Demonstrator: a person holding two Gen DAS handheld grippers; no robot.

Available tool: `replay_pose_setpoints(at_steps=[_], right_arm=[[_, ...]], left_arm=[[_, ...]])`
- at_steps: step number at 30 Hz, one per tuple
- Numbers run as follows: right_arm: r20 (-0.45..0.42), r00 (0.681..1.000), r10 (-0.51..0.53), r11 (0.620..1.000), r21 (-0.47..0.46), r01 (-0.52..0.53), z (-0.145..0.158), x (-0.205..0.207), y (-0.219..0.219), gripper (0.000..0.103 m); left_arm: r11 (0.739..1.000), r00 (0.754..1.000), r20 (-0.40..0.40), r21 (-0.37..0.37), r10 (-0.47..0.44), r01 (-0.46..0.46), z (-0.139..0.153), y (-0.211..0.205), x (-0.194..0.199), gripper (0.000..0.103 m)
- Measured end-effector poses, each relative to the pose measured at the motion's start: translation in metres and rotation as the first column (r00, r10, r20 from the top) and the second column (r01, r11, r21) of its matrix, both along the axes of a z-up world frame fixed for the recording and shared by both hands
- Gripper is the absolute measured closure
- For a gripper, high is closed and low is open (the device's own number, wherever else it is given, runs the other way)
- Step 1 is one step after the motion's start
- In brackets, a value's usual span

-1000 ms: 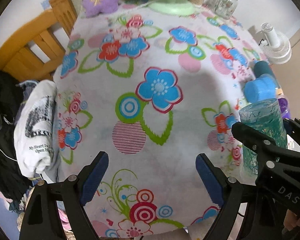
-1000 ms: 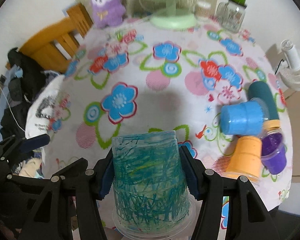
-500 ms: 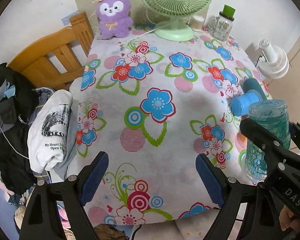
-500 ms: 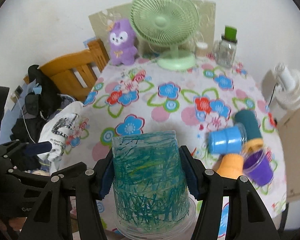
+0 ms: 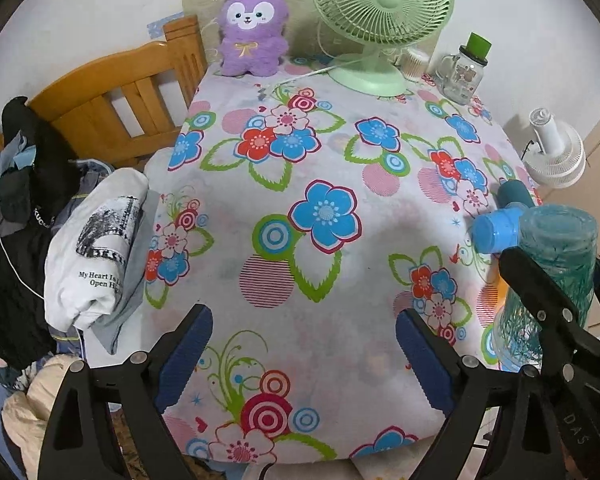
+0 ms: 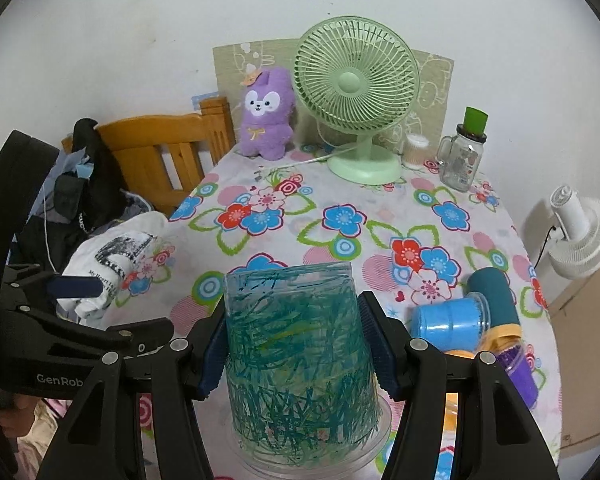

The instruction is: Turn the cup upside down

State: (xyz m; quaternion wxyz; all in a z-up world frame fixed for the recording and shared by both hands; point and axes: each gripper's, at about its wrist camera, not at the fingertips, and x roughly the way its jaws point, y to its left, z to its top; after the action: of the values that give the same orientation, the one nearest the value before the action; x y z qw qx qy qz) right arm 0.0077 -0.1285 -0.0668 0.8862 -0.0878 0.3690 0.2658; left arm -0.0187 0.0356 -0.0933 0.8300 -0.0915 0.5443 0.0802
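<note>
While the right gripper (image 6: 294, 338) clamped the teal-scribbled clear cup (image 6: 298, 354) between both blue pads, the cup was already inverted, closed base up and wide rim down, held at the flowered table's (image 5: 324, 296) 6 o'clock edge. Flipping looked done; setting down and releasing remained. At 9 o'clock, the left gripper (image 5: 304, 354) gaped wide, empty.
</note>
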Motion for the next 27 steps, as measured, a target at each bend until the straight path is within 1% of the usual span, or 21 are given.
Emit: replay_pose_setpoints(at_steps=[5,8,10,12,15,17,19,22,25,27], right_arm=[[0.009,0.999,-0.037,0.998,0.056,0.037,-0.023,0.013,0.001,0.040],[0.001,0.998,-0.065,0.996,0.069,0.065,-0.043,0.026,0.003,0.040],[-0.011,0.996,-0.088,0.993,0.082,0.088,-0.057,0.034,0.003,0.040],[-0.010,0.994,-0.107,0.990,0.091,0.107,-0.066,0.039,0.002,0.040],[0.012,0.992,-0.128,0.987,0.099,0.126,-0.078,0.043,0.003,0.040],[0.025,0.991,-0.134,0.986,0.104,0.131,-0.085,0.045,0.003,0.040],[0.020,0.990,-0.142,0.984,0.111,0.139,-0.090,0.048,0.004,0.040],[0.032,0.989,-0.143,0.982,0.130,0.137,-0.093,0.052,0.005,0.040],[0.065,0.989,-0.132,0.985,0.122,0.124,-0.096,0.055,0.011,0.040],[0.065,0.990,-0.126,0.986,0.115,0.118,-0.099,0.058,0.013,0.040]], left_arm=[[1.000,1.000,0.005,0.018,0.006,-0.006,-0.014,0.005,0.006,0.007],[1.000,1.000,0.009,0.021,0.016,-0.016,-0.026,0.009,0.011,0.006],[1.000,1.000,0.009,0.016,0.005,-0.005,-0.034,0.008,0.015,0.006],[1.000,1.000,0.008,0.029,-0.010,0.010,-0.043,0.005,0.019,0.005],[0.999,1.000,0.001,0.044,-0.020,0.020,-0.056,0.001,0.025,0.004],[0.999,1.000,0.002,0.040,-0.013,0.013,-0.064,0.002,0.029,0.004],[0.999,1.000,0.007,0.038,-0.002,0.002,-0.071,0.003,0.033,0.003],[0.999,1.000,0.012,0.048,0.007,-0.007,-0.081,0.005,0.038,0.003],[0.998,1.000,0.018,0.057,0.024,-0.025,-0.087,0.008,0.040,0.002],[0.998,0.999,0.017,0.056,0.037,-0.038,-0.090,0.011,0.042,0.002]])
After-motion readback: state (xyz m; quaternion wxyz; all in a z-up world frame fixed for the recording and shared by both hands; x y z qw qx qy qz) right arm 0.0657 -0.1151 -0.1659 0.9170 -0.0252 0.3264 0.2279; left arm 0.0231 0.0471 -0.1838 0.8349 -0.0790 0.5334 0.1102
